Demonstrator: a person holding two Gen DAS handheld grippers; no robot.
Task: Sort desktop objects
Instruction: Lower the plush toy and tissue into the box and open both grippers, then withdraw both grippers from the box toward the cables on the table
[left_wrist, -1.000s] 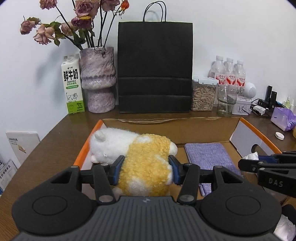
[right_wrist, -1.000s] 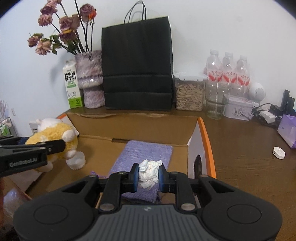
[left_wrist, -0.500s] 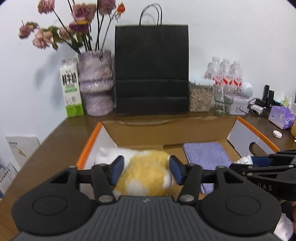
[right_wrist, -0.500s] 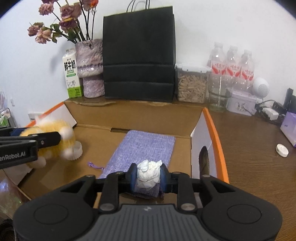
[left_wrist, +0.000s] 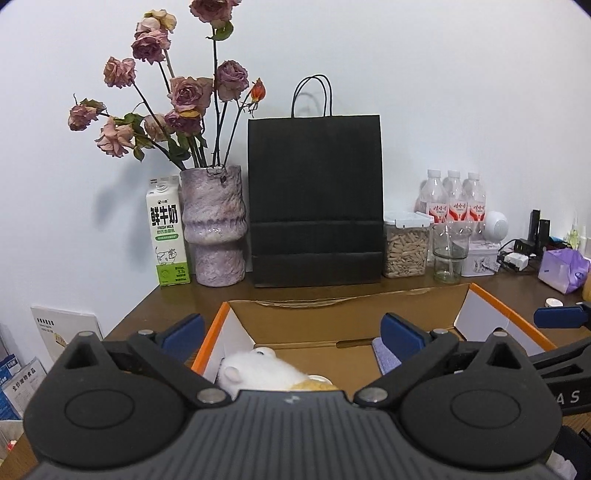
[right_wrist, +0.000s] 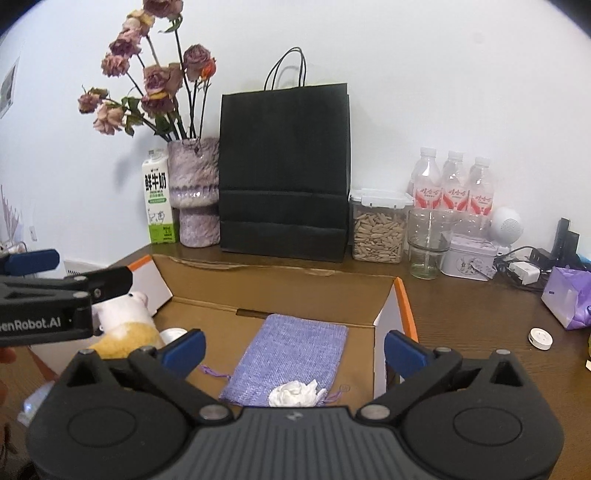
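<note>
Three things lie in the cardboard box (right_wrist: 280, 291): plush toy (right_wrist: 125, 325), purple pouch (right_wrist: 295, 350), crumpled tissue (right_wrist: 295, 393).

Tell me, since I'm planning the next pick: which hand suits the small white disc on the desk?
Right, probably. The disc lies outside the box, on the right hand-held gripper's side; its jaws are open and empty. The left hand-held gripper hangs over the box's far side.

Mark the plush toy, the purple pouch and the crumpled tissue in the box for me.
plush toy (right_wrist: 125, 314): right wrist view, on its white head.
purple pouch (right_wrist: 299, 350): right wrist view, middle of the knit fabric.
crumpled tissue (right_wrist: 294, 393): right wrist view, centre of the white wad lying on the pouch's near end.
</note>
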